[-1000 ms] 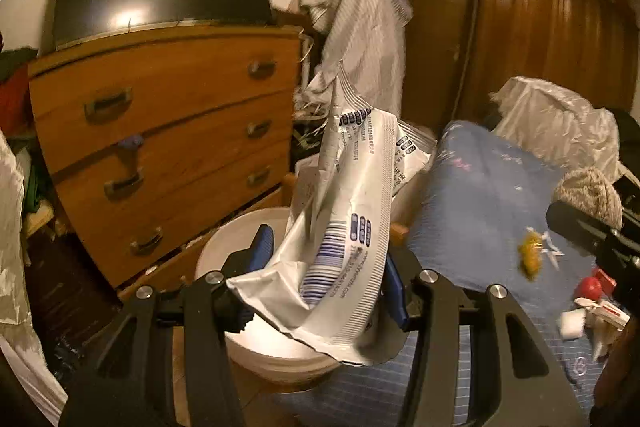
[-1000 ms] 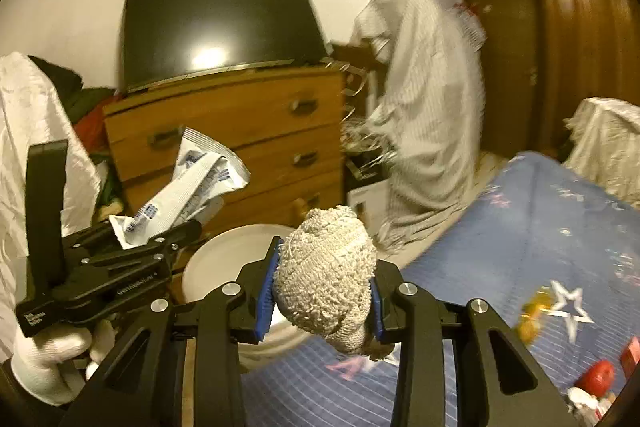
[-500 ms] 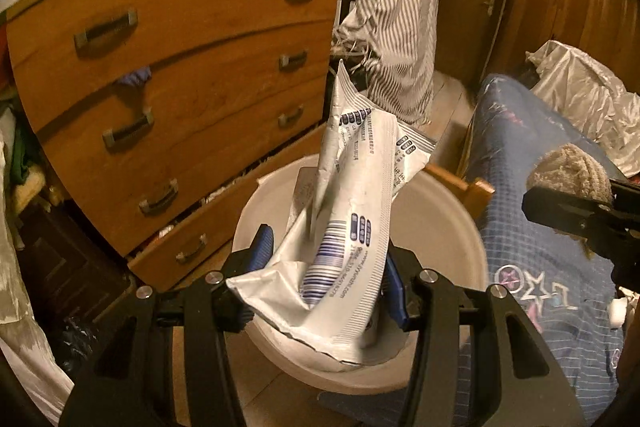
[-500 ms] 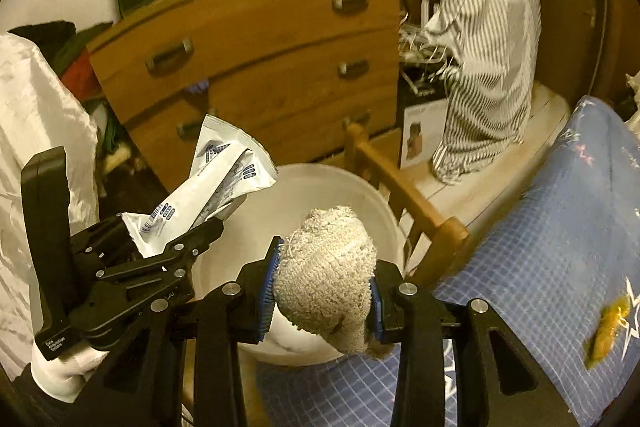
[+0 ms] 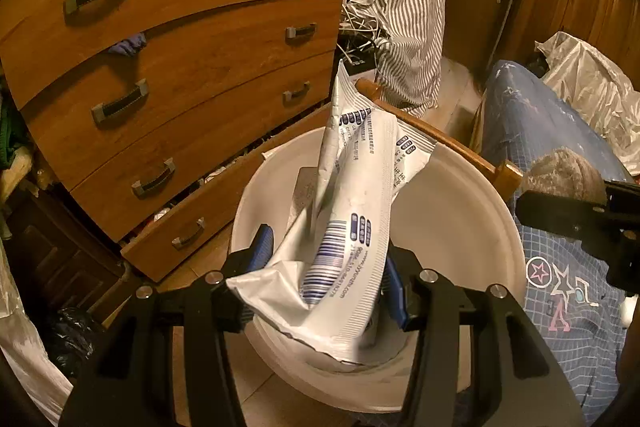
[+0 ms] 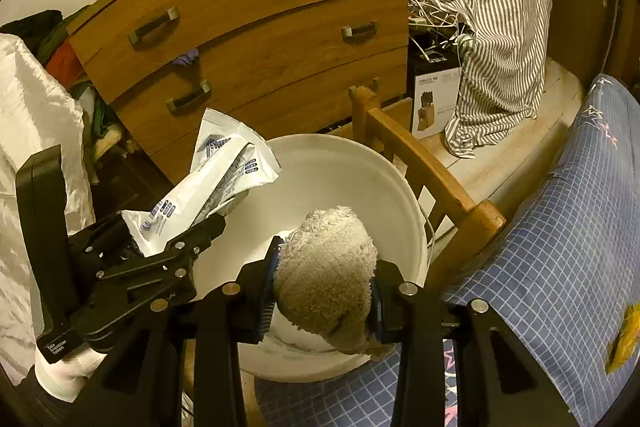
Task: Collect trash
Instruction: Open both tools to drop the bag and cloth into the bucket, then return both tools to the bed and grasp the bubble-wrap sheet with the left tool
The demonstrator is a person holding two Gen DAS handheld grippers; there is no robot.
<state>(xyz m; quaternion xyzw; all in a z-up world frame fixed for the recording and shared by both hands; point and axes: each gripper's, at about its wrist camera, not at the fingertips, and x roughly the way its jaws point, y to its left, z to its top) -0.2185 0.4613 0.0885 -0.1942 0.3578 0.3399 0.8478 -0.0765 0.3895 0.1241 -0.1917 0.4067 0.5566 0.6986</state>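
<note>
Both pieces are picked up but neither is dropped yet: the left gripper [image 5: 326, 277] clamps a white wrapper [image 5: 348, 227] over the white bucket [image 5: 460, 195], the right gripper [image 6: 324, 287] squeezes a wadded cloth [image 6: 328, 267] above its rim, and a yellow scrap [image 6: 622, 339] waits on the bed at 4 o'clock

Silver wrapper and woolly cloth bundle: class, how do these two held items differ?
The silver wrapper is long, flat, glossy and printed with barcodes; the woolly cloth bundle is rounded, fuzzy, plain beige. The wrapper sticks far past the left gripper; the bundle sits compactly in the right gripper. Both are clamped above the white bucket.
</note>
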